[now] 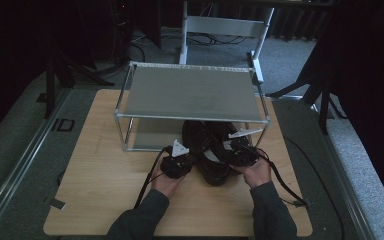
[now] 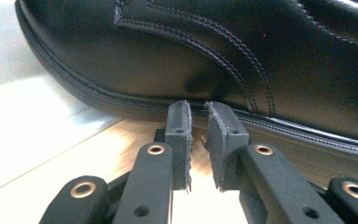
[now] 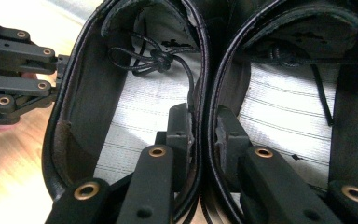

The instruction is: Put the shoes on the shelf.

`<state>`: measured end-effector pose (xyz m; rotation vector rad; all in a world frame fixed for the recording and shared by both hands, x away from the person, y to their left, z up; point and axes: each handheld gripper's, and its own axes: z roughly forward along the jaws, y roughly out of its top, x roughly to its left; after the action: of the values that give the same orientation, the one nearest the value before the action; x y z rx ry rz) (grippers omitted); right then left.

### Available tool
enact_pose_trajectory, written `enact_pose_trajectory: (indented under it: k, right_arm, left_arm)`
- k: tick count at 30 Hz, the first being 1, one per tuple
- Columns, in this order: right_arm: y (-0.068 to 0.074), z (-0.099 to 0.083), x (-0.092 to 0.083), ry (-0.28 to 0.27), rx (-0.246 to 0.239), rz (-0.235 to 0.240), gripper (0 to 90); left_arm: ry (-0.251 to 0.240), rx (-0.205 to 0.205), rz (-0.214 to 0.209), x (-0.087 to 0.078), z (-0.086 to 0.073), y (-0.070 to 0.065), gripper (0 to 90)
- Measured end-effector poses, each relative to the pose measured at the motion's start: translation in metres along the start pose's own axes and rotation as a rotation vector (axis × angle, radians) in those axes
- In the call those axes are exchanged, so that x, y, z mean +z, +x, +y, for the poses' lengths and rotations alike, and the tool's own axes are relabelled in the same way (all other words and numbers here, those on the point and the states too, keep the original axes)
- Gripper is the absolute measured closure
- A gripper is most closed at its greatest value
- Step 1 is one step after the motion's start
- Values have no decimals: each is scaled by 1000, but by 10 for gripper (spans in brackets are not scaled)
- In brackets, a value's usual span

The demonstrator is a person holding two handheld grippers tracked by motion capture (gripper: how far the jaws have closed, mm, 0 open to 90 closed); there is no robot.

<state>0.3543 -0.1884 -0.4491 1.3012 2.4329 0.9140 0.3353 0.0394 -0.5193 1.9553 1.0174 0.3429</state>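
Note:
A pair of black leather shoes (image 1: 214, 152) stands side by side on the wooden table, toes under a metal rack. In the right gripper view, my right gripper (image 3: 204, 116) is shut on the two inner collar walls, one pad inside the left shoe (image 3: 135, 107) and one inside the right shoe (image 3: 284, 116). My left gripper (image 2: 198, 109) rests low on the table against the outer side of a shoe (image 2: 214, 51), its tips at the sole's welt. Its jaws stand almost together with a narrow gap and nothing between them. That gripper (image 3: 58, 74) also shows beside the left shoe.
A two-level metal rack (image 1: 190, 92) with grey shelves stands on the far half of the table (image 1: 105, 170). A white frame (image 1: 220, 25) and dark stands stand on the floor beyond. Cables trail from both grippers toward the table's front edge.

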Motion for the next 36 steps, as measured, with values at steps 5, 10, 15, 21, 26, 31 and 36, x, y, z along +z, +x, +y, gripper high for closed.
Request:
enact_pose_trajectory:
  k: [5,10,15,21,26,31,36]
  right_arm:
    - [0,5,4,-11,10,-13,789]
    - [0,9,9,-10,16,-28,788]
    - [-2,11,13,-16,41,-35,788]
    - [-3,13,19,-47,89,-45,787]
    - [-3,15,27,-76,122,-56,787]
    - [-2,18,39,-90,126,-96,786]
    - [1,20,46,-117,121,-140,786]
  left_arm:
    - [7,-2,39,4,5,1,839]
    - [19,7,70,9,9,1,891]
    - [27,13,96,14,13,2,895]
    - [13,9,135,19,18,6,896]
    - [1,11,169,25,20,12,895]
    - [7,42,204,36,22,17,897]
    - [-23,45,246,46,21,22,898]
